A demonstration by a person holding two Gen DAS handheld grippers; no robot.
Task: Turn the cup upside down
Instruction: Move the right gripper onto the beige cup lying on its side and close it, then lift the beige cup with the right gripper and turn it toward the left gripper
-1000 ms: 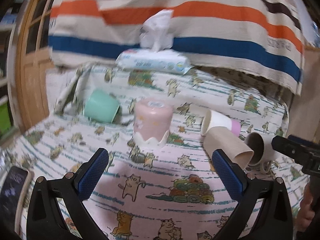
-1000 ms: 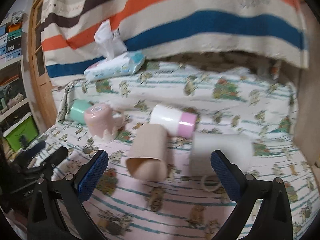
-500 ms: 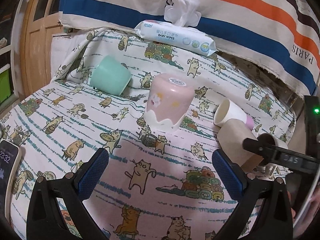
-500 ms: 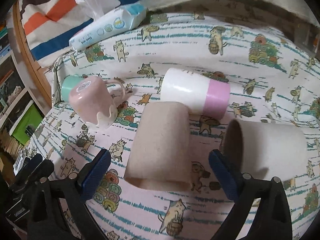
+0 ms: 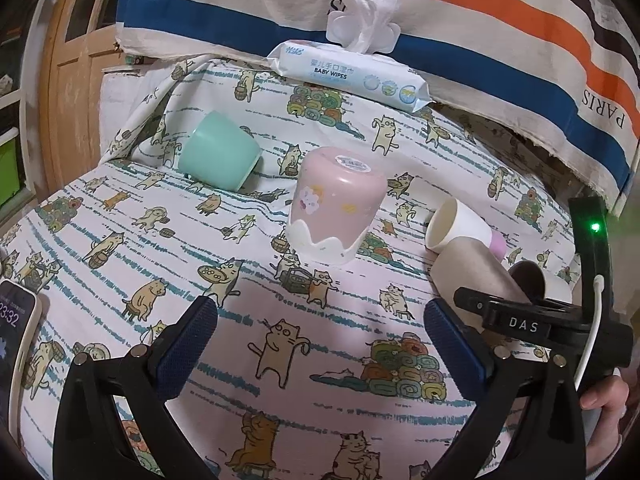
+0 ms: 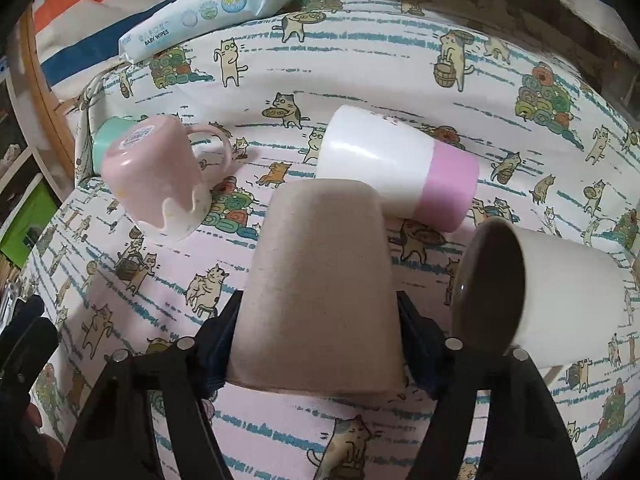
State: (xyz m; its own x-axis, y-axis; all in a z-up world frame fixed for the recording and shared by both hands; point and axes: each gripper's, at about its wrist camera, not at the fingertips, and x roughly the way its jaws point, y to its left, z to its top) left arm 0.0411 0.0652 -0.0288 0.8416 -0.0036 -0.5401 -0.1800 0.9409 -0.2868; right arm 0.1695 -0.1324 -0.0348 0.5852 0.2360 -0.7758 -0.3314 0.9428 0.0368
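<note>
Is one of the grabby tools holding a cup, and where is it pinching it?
Yes. The right tool pinches the tan cup across its sides, near the wide open end, as it lies on the cloth. The left tool is open, holding nothing.

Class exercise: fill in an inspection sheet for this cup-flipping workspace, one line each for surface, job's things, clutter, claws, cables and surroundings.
Surface: cat-print cloth, wrinkled at the back.
Job's things: beige cup on its side, touching the white-and-pink cup; grey mug and mint cup also on their sides; pink cup already mouth down.
Clutter: baby wipes pack at the back; phone at the left edge.
Claws: right claw has its jaws against the beige cup's sides; left claw open, empty.
Cables: white cable on the right claw's body.
Surroundings: striped fabric behind; wooden door at the left.
</note>
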